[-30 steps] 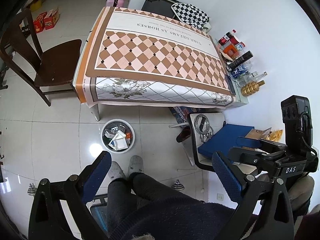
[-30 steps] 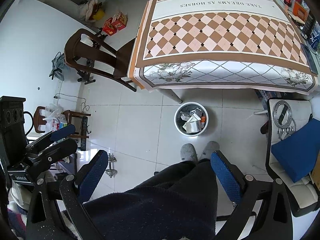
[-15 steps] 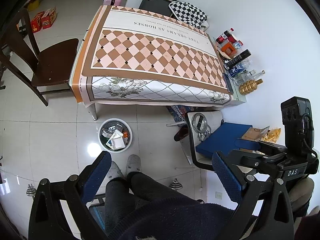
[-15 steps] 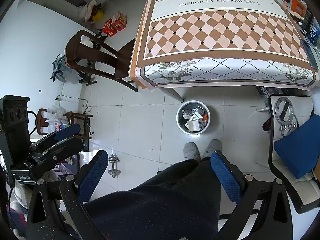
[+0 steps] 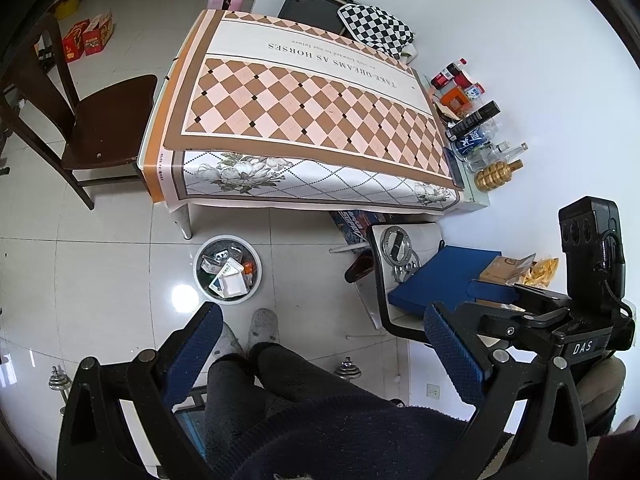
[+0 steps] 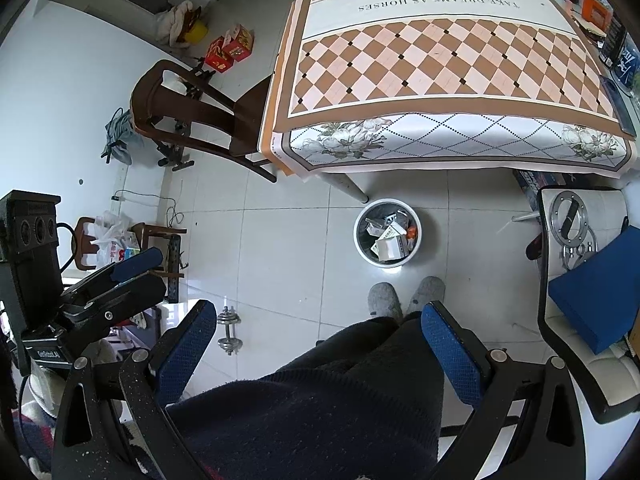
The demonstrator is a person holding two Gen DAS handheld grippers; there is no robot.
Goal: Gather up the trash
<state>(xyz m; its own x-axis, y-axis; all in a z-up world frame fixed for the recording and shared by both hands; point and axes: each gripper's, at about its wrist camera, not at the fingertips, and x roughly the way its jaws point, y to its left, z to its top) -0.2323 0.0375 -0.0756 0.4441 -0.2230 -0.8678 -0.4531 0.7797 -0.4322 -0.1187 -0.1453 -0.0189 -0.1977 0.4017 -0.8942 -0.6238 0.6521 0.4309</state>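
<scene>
Left gripper (image 5: 322,344) and right gripper (image 6: 318,338) both held high, side by side, pointed down at the person's legs (image 6: 360,380), jaws spread wide, nothing between fingers.

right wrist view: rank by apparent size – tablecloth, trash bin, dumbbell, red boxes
1. tablecloth, by far the largest
2. trash bin
3. red boxes and dumbbell: similar, and the dumbbell is nearer the camera, so no ranking.

Both tongs, left (image 5: 320,356) and right (image 6: 320,344), drift slightly, so the trash bin (image 5: 256,256) and tabletop (image 5: 240,56) slide a little in view.
</scene>
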